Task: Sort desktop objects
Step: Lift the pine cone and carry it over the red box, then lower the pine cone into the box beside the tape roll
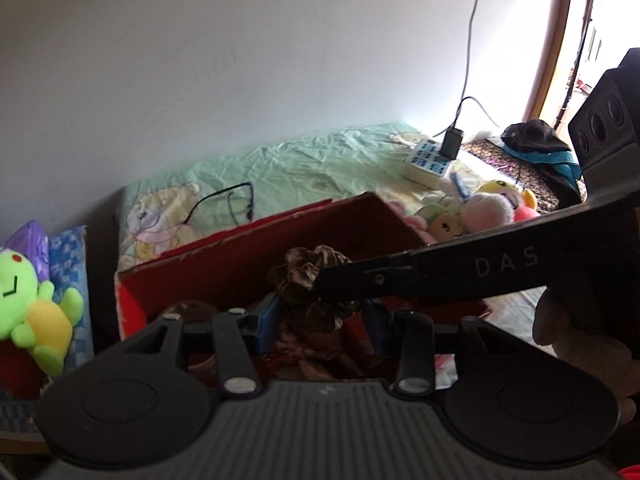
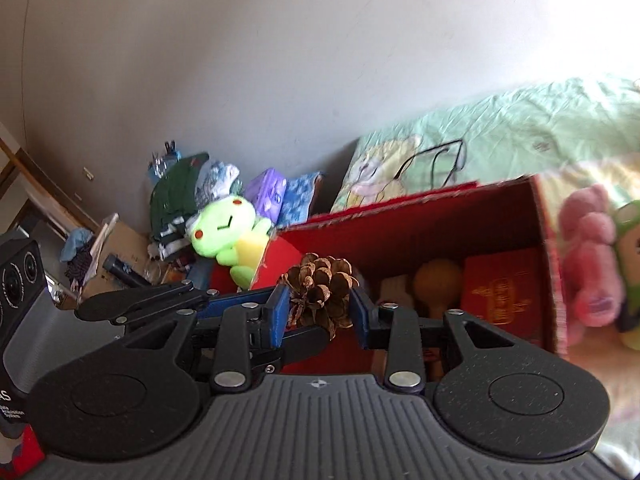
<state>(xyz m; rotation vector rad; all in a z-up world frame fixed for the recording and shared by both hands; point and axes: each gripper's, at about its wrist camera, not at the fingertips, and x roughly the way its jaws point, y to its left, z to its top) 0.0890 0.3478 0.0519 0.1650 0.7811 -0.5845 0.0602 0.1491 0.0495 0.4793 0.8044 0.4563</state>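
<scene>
A brown pine cone (image 2: 320, 292) is held between the blue pads of my right gripper (image 2: 320, 312), just above the near edge of an open red box (image 2: 420, 220). Inside the box lie a wooden knob-shaped piece (image 2: 436, 280) and a red booklet with gold print (image 2: 500, 292). In the left wrist view the same pine cone (image 1: 308, 276) sits between the blue fingers of my left gripper (image 1: 320, 320), partly hidden by the black body of the right gripper (image 1: 440, 272) crossing in front. The left jaws stand apart around the cone; whether they press on it is hidden.
A green frog plush (image 2: 228, 232) lies left of the box. Pink and other plush toys (image 2: 588, 252) lie to its right on a green bedsheet (image 1: 320, 160). A white power strip (image 1: 430, 158) and a black cable (image 1: 232, 200) lie on the bed. Clutter is piled by the wall (image 2: 176, 200).
</scene>
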